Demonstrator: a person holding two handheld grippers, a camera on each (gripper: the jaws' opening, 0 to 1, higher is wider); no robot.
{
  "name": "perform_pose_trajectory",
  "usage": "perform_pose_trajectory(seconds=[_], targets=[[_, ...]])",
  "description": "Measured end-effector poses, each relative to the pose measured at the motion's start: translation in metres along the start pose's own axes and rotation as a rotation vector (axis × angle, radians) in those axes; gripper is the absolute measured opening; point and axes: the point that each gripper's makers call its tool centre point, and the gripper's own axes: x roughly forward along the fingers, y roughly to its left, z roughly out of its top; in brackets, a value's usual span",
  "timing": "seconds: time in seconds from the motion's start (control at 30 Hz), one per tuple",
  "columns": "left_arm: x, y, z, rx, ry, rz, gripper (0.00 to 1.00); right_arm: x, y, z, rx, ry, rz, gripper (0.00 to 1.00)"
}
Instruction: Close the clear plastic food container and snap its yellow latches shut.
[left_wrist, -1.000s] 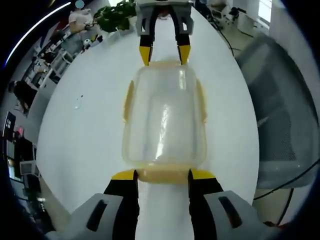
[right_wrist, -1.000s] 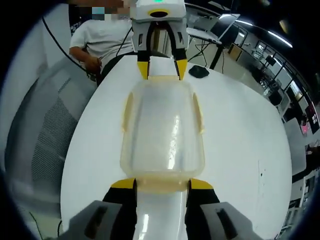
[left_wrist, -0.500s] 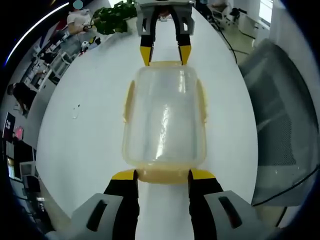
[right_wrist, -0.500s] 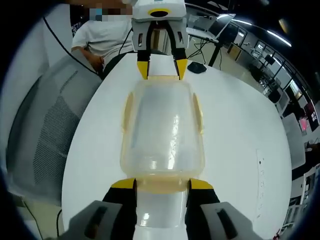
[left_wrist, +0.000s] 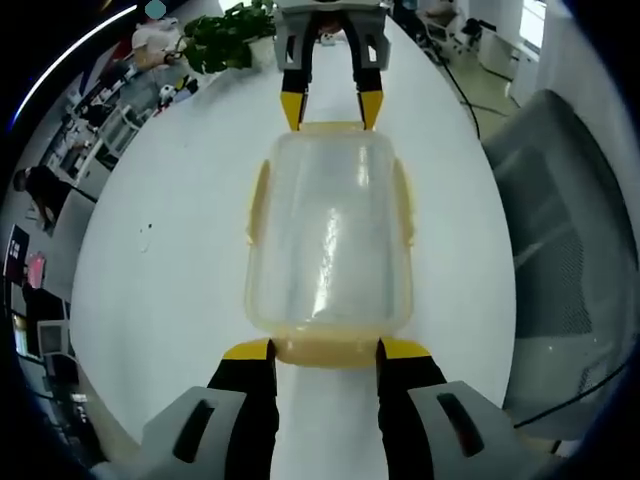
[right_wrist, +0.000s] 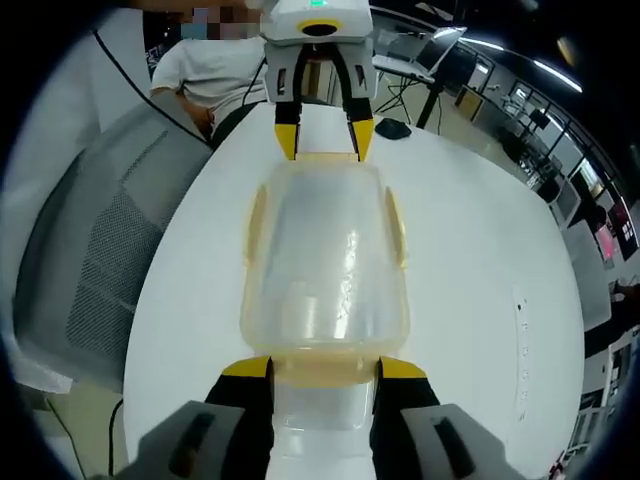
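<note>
Left gripper (left_wrist: 323, 350) and right gripper (right_wrist: 320, 368) faced off, each clamped on an opposite end latch of the clear container (left_wrist: 328, 235), grips unchanged, background slightly shifted.

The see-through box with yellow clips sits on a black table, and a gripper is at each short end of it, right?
Nearly. The table is white, not black, as the left gripper view shows. The rest holds: the see-through box with yellow clips sits on it, with the left gripper at one short end and the right gripper at the other.
</note>
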Motion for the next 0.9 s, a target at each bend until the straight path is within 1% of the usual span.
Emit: perform_pose_trajectory(seconds=[0.3, 0.6, 0.9], targets=[[0.011, -0.004, 0.019, -0.003, -0.006, -0.007, 0.36, -0.009, 0.002, -0.019, -0.005, 0.010, -0.001, 0.35], [0.017, 0.000, 0.033, 0.002, -0.011, -0.005, 0.36, -0.017, -0.001, -0.033, 0.007, 0.001, -0.003, 0.35], [0.028, 0.001, 0.048, 0.008, -0.013, -0.021, 0.36, -0.023, -0.001, -0.049, 0.014, 0.010, 0.000, 0.35]])
